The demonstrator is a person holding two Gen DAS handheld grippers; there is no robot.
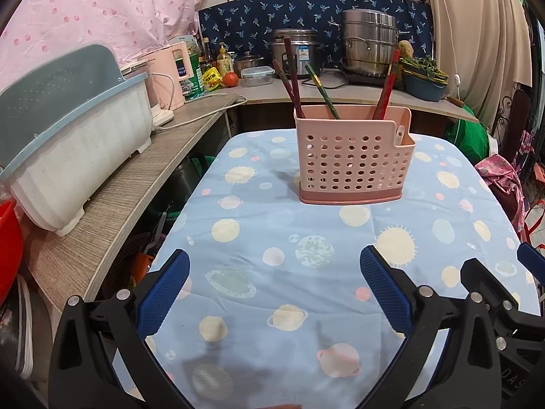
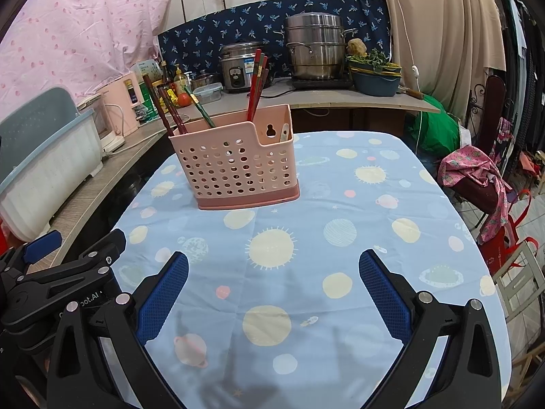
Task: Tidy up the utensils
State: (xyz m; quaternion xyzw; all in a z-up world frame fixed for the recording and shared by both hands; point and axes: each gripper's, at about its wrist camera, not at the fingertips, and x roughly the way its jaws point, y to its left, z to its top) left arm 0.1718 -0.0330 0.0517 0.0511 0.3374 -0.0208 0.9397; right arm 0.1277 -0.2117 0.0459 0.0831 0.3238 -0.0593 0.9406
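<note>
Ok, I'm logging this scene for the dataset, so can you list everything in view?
utensil holder: one, pink, perforated, on the tablecloth
chopsticks: several, dark red and green, upright in the holder
tablecloth: one, light blue with planets, over the table
dish rack: one, white with blue lid, left counter
rice cooker: one, steel, back counter
steamer pot: one, steel, back counter
tomato: one, red, back counter
left gripper: blue pads, open, empty
right gripper: blue pads, open, empty

Each tool (image 1: 274, 283) (image 2: 273, 283) has black arms, silver rivets, blue textured pads (image 1: 167, 289)
</note>
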